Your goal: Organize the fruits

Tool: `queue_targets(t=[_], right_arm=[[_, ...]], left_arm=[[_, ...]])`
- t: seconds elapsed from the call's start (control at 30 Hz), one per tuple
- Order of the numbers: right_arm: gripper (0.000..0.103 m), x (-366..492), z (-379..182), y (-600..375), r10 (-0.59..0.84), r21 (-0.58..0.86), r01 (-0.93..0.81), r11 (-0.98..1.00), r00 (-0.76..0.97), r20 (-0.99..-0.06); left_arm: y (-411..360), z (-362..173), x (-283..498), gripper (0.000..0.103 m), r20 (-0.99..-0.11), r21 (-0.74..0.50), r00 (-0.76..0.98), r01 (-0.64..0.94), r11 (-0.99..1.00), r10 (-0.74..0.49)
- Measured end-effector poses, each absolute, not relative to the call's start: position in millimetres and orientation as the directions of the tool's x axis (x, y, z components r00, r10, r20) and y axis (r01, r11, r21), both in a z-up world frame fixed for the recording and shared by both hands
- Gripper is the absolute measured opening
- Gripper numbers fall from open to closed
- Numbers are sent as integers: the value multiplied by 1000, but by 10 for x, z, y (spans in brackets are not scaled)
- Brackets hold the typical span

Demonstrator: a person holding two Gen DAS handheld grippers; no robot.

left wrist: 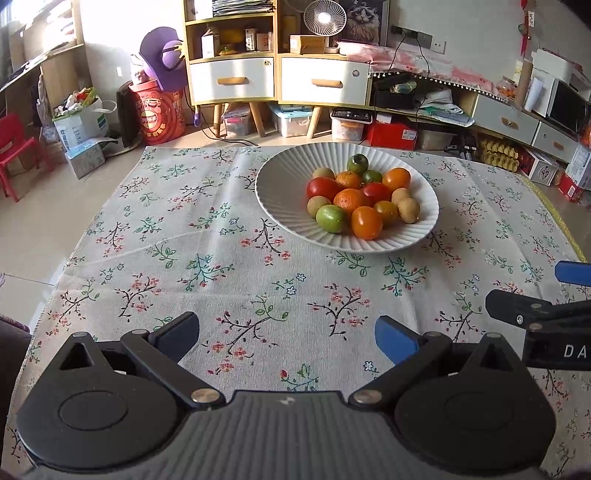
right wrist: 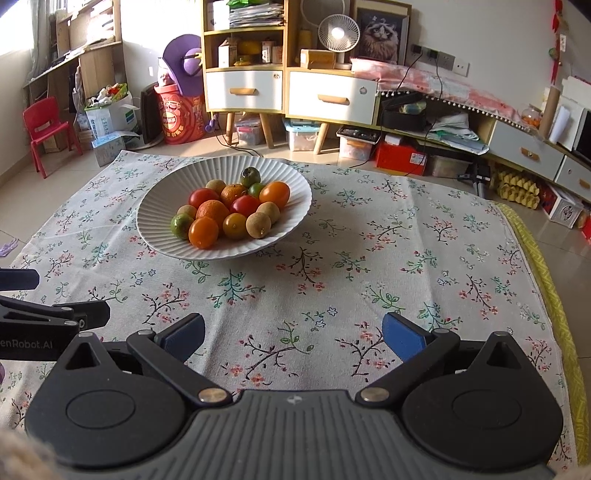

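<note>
Left wrist view: the left gripper [left wrist: 287, 334] is hanging released over the floral tablecloth [left wrist: 221, 280] at the bottom of the frame, jaws spread wide with nothing between them. Above and right of centre, the white ribbed bowl [left wrist: 280, 192] is sitting on the cloth, well apart from the fingers, and the fruits [left wrist: 364, 197] are lying heaped inside it: red, orange and green round ones plus small tan ones. At the right edge, part of the right gripper [left wrist: 532, 306] is poking in beside the left one. Nothing is standing between the jaws and the bowl.

In the right wrist view, going from the left, a red plastic chair [right wrist: 46, 127] is standing on the floor at the upper left, then a red drum [right wrist: 180, 114] with a purple hat [right wrist: 183, 61] above it. The bowl [right wrist: 162, 206] is sitting left of centre. A yellow-and-white cabinet [right wrist: 288, 88] with a small fan [right wrist: 338, 35] is filling the top centre. The right gripper [right wrist: 293, 338] is also hanging wide apart and holding nothing, at the bottom.
</note>
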State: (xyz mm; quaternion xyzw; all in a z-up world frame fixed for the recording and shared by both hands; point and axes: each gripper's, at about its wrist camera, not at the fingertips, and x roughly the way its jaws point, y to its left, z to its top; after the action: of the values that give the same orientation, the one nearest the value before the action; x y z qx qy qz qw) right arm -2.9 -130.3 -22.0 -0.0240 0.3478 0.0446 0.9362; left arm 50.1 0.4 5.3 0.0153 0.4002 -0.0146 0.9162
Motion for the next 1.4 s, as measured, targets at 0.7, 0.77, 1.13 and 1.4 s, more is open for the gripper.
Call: queue_targets(t=[0.7,0.77,1.13,1.4], right_arm=[[102,-48,-171,-1291,74,-11,-105,994,766,-639],[102,-48,-172,-1286,73,-14,-106,994,767,-638],[102,-47,-163,-1298,70,-12,-101,995,769,-635],[102,-43,-152,-1304,69,-12,-100,995,772,-632]], left_arm=[[-20,100,484,101,-722,26,692,52,998,-17],[-24,103,484,101,-722,26,692,52,998,-17],[-30,103,482,101,-724,23,690,55,998,-21],[-19,102,482,101,-728,15,685,56,998,-27]])
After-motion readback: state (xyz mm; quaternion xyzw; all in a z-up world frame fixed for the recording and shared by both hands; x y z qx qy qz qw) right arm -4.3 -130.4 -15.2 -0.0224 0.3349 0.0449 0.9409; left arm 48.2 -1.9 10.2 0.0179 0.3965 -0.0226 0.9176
